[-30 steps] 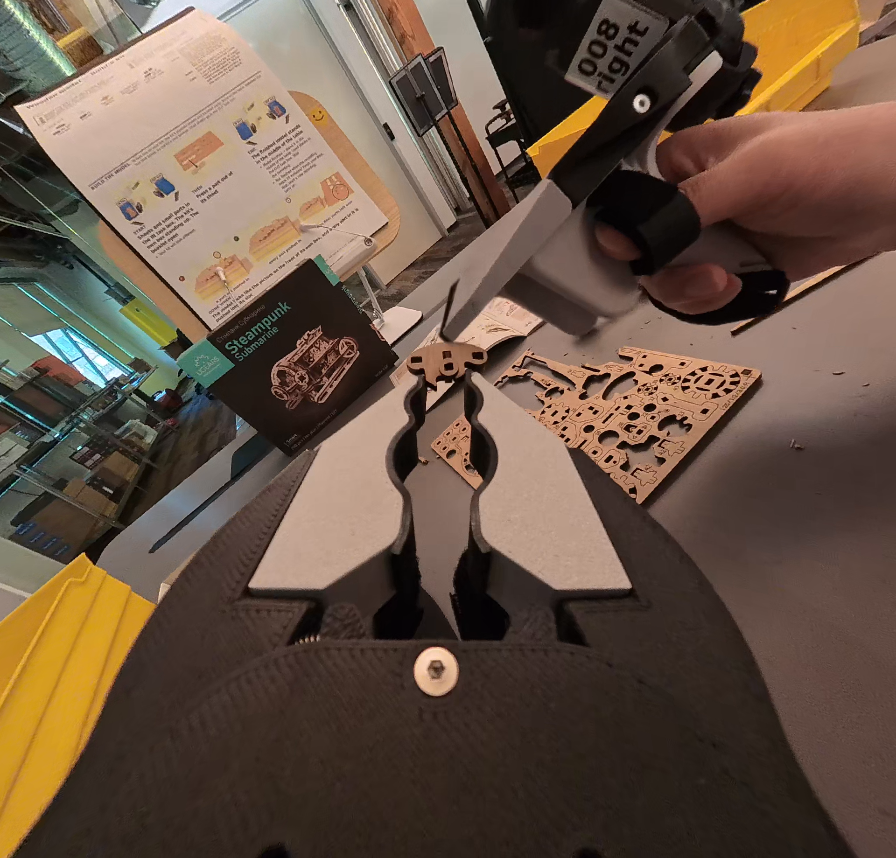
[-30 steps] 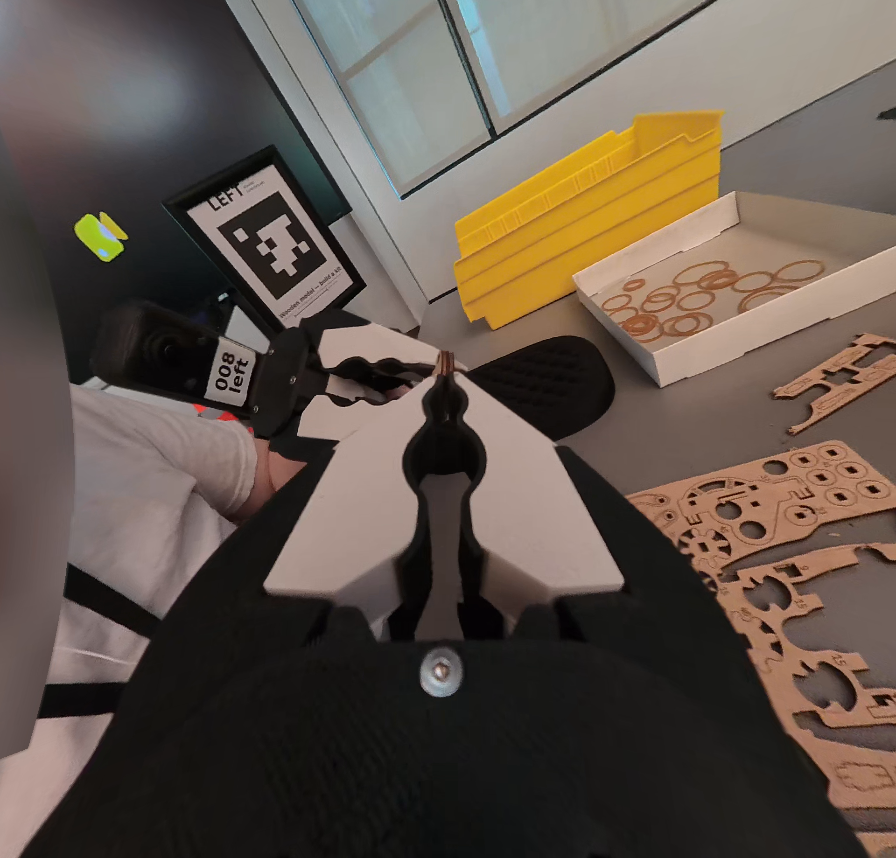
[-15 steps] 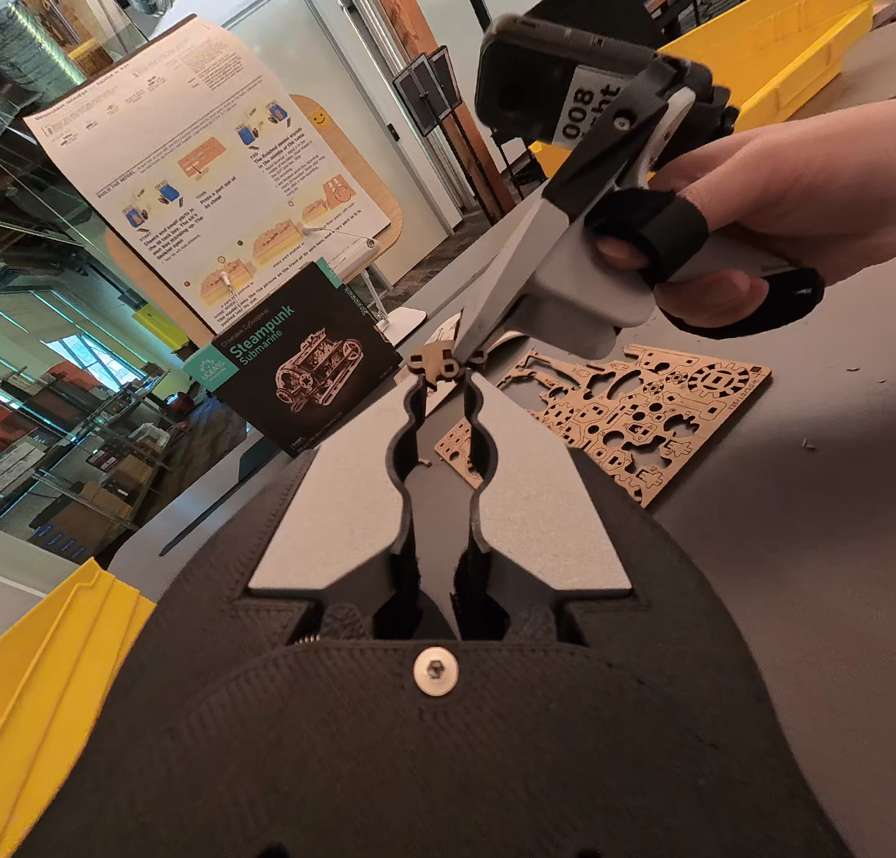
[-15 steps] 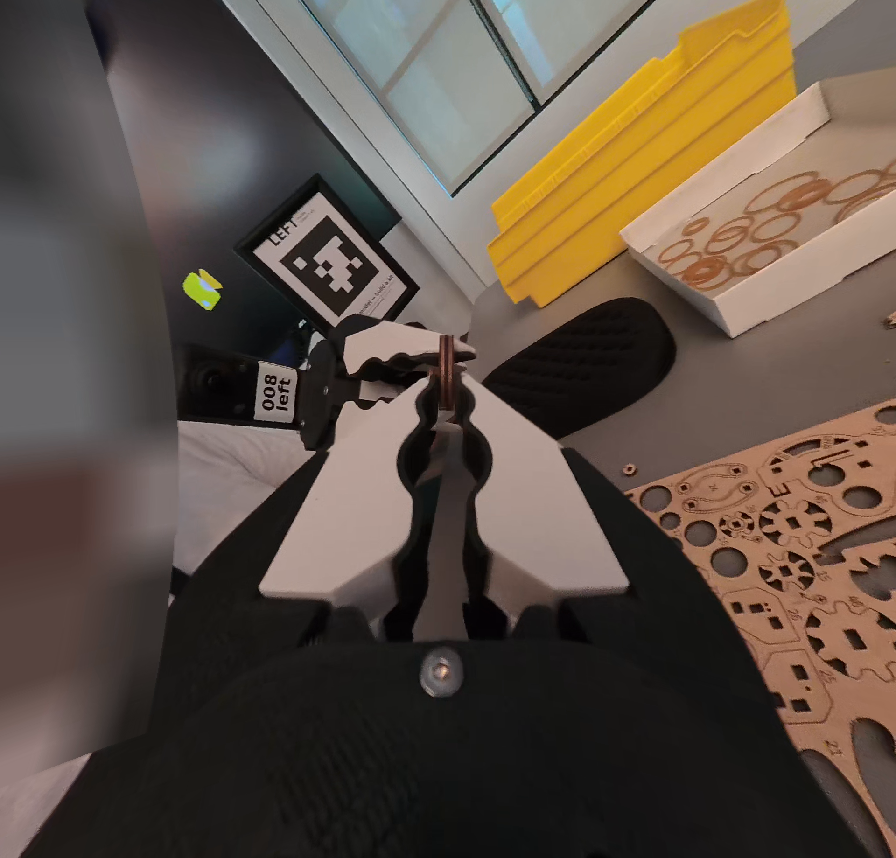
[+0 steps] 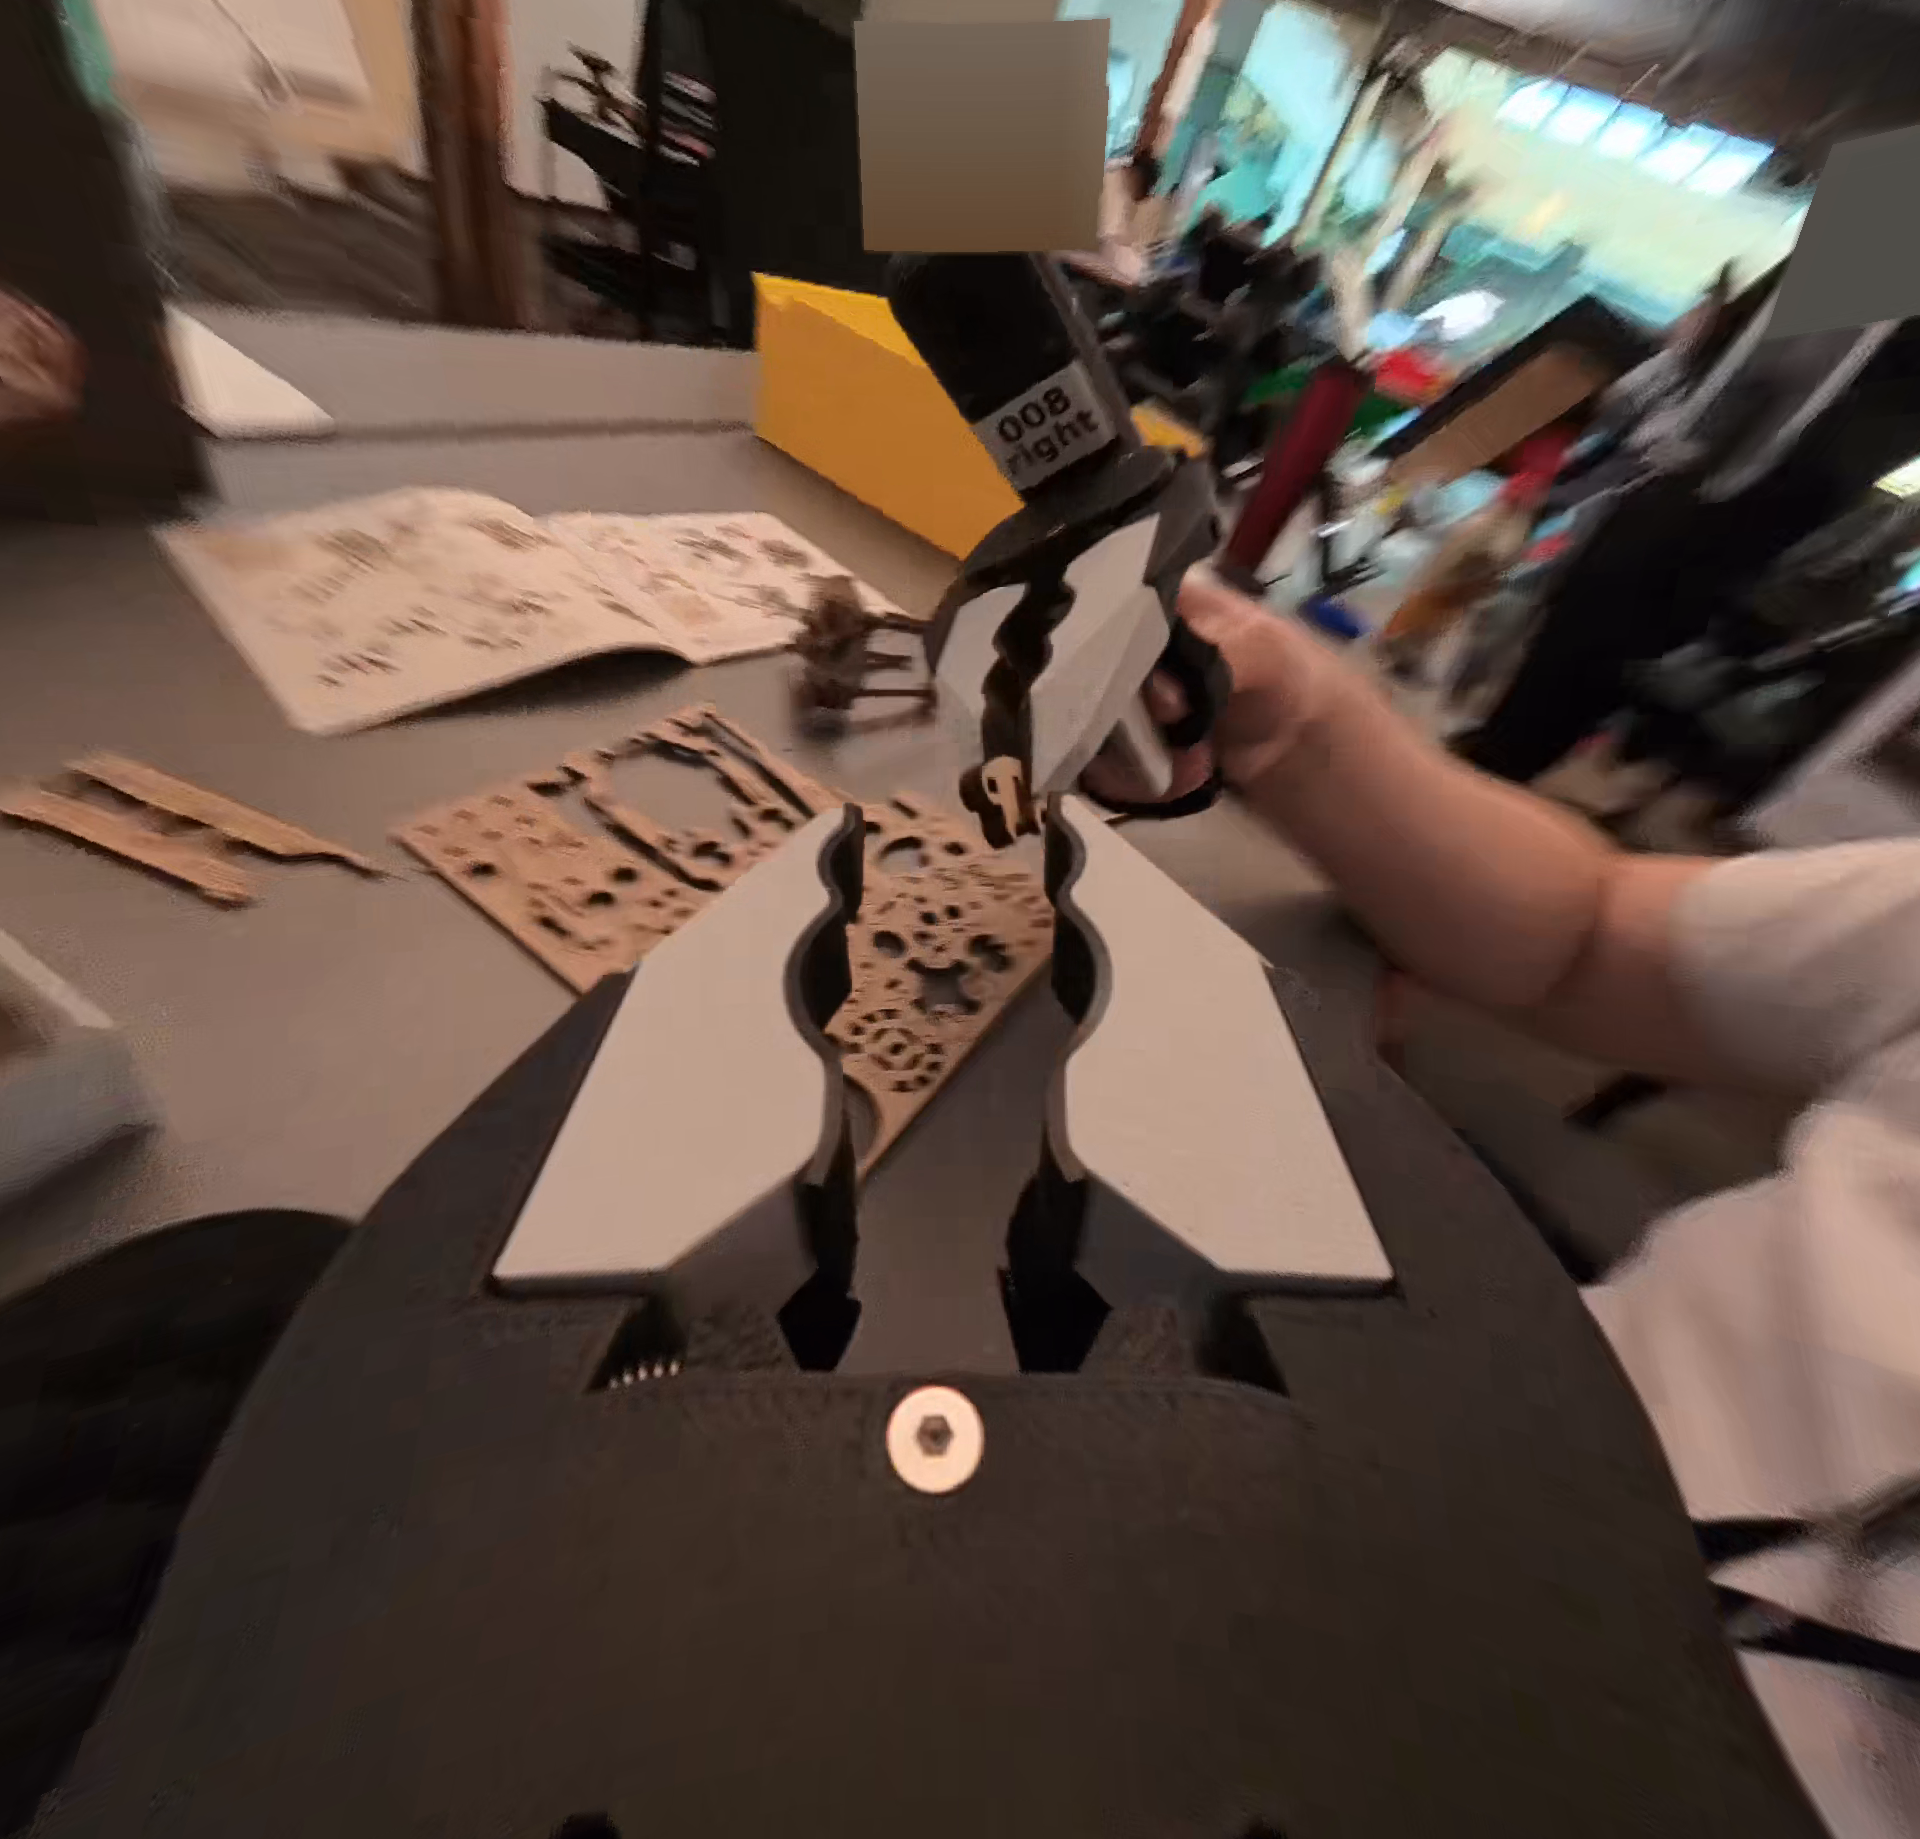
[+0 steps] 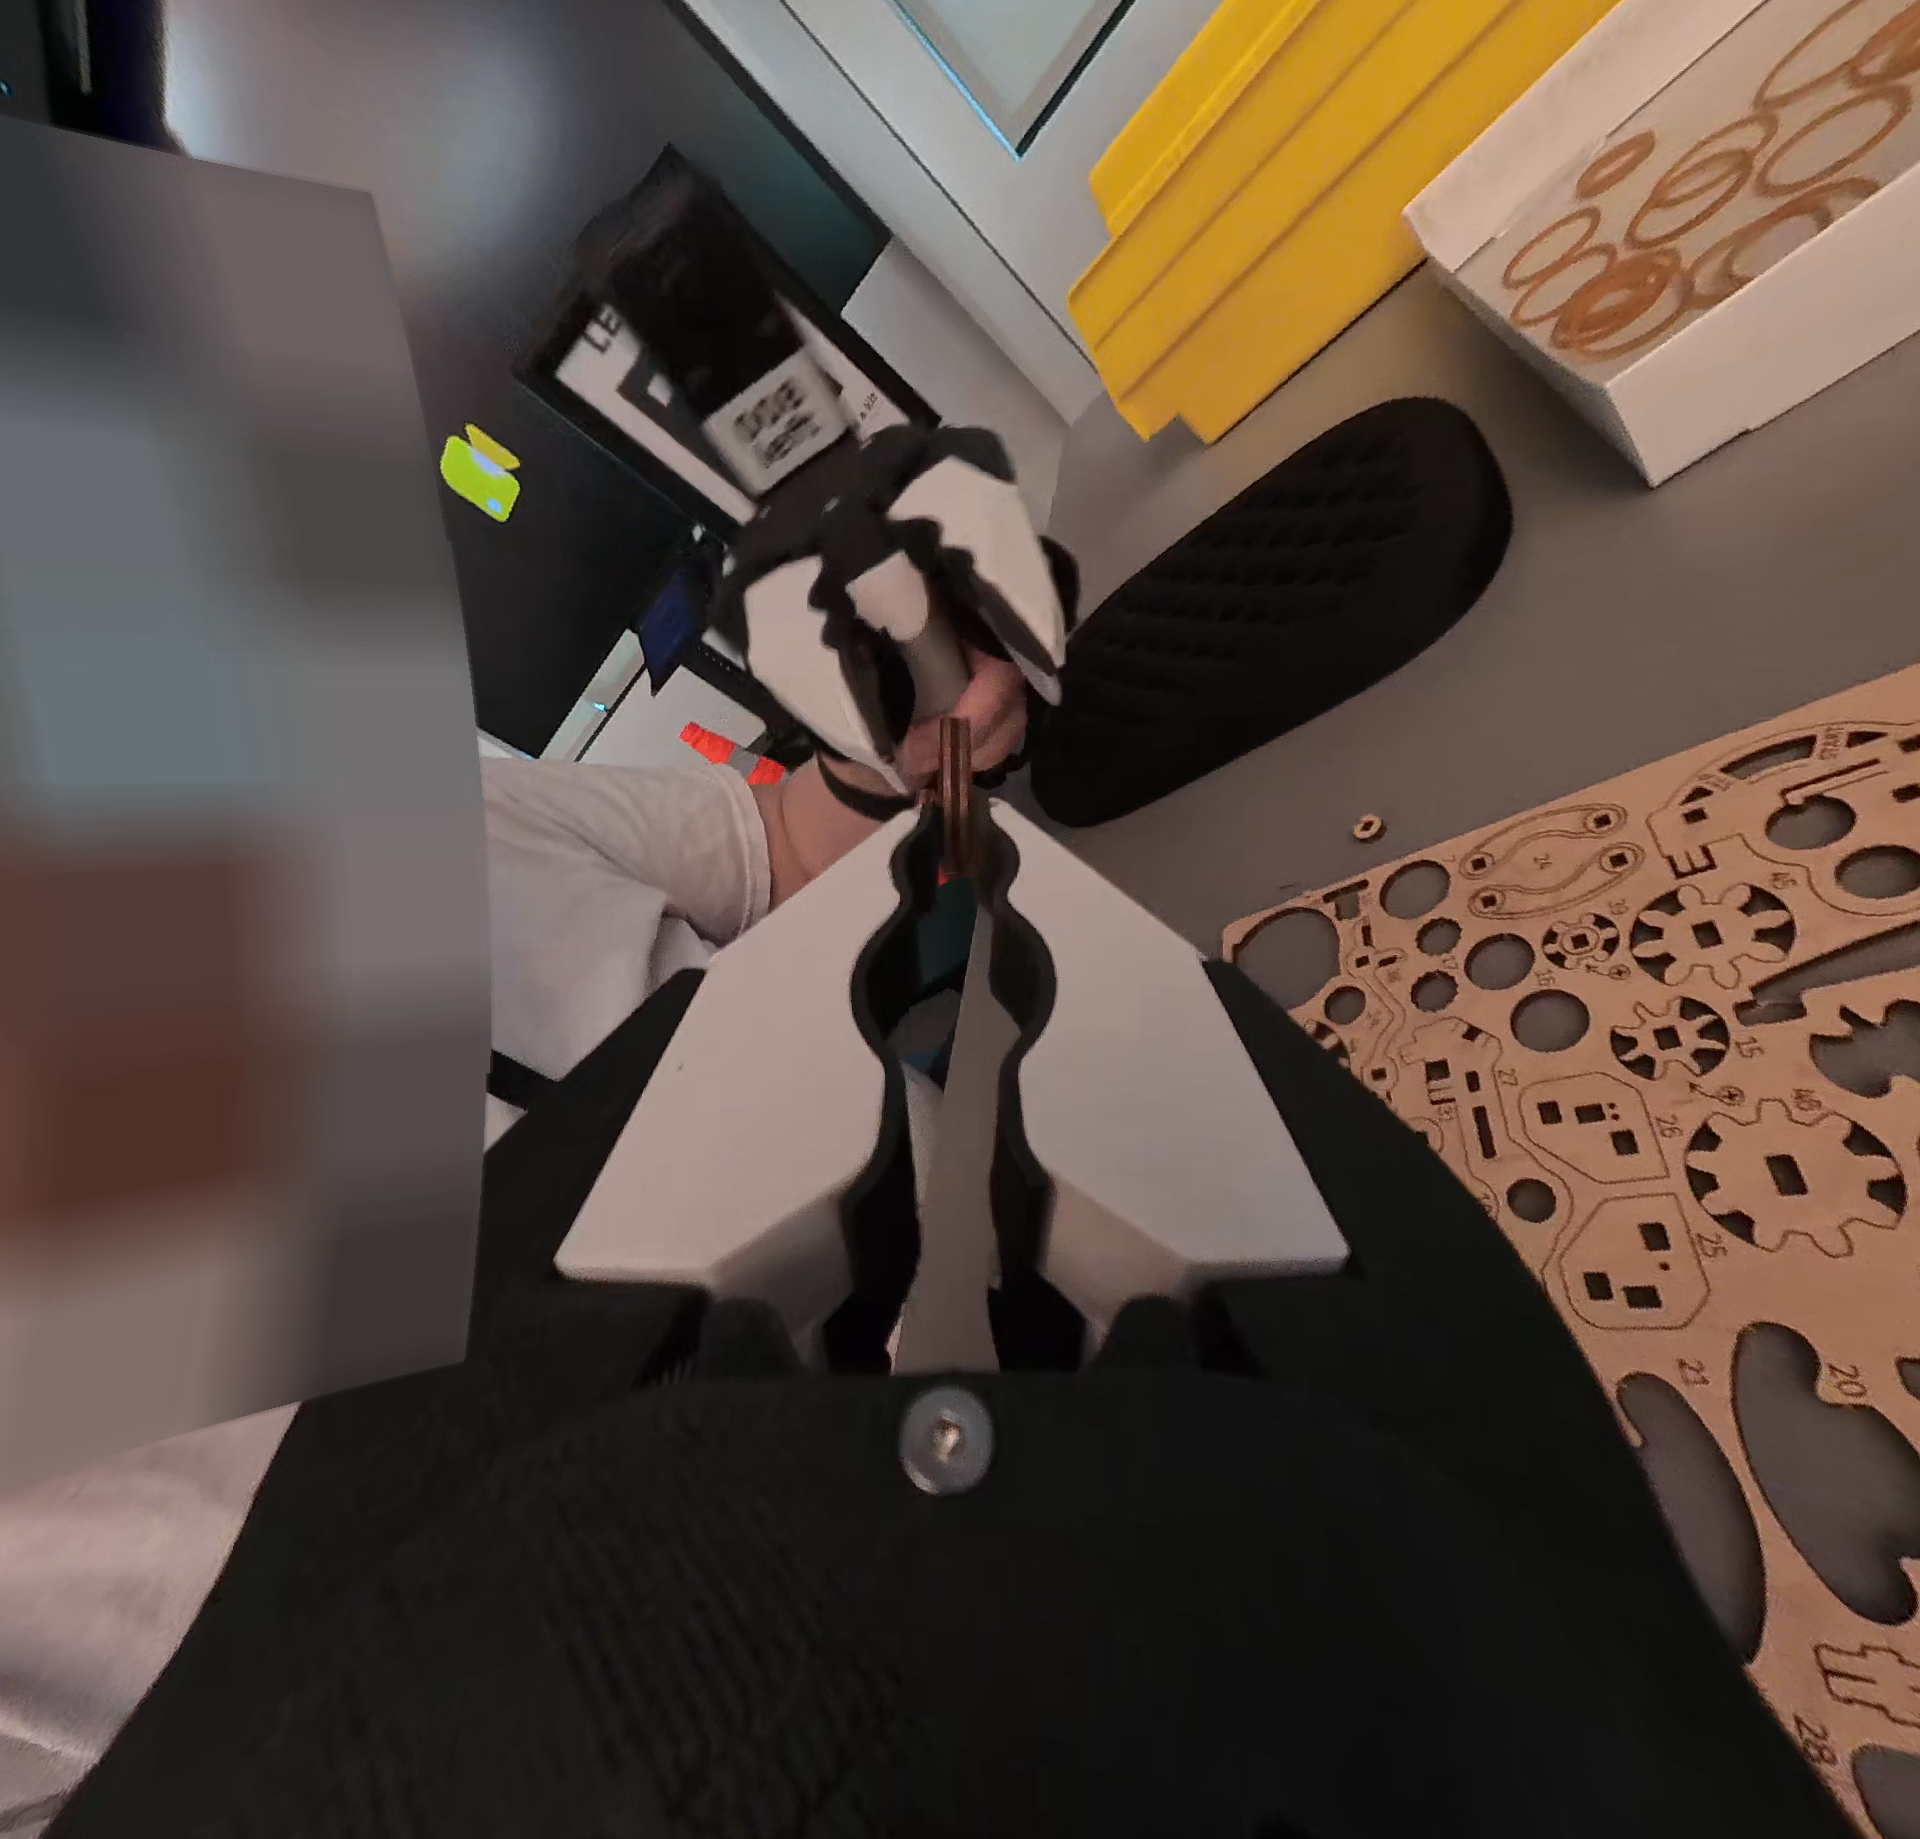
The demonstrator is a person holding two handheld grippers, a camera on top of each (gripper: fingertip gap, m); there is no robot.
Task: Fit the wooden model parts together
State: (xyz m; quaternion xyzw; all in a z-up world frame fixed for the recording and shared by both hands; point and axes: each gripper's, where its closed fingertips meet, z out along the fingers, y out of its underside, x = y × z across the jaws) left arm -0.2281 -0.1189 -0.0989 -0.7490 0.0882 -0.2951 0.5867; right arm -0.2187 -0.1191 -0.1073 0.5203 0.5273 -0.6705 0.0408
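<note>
A small flat brown wooden model part (image 6: pixel 954 797) is pinched between the closed fingers of the right gripper (image 6: pixel 956 823), in the middle of the frame. The left gripper (image 5: pixel 951 823) is spread wide with nothing in it. A big tan wooden sheet full of cut-out holes (image 5: pixel 727 885) is seen lying flat on the grey table (image 5: pixel 312 1010).

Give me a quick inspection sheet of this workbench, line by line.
Surface: grey table, small wood crumbs.
Job's things: small wooden piece pinched edge-on in the right gripper; punched wooden sheet lying flat.
Clutter: open booklet, yellow bins, white tray of wooden rings, black pad.
Grippers: left gripper open and empty; right shut.
Cables: nothing seen.
Surroundings: window, blurred workshop, a person's hand and sleeve.
</note>
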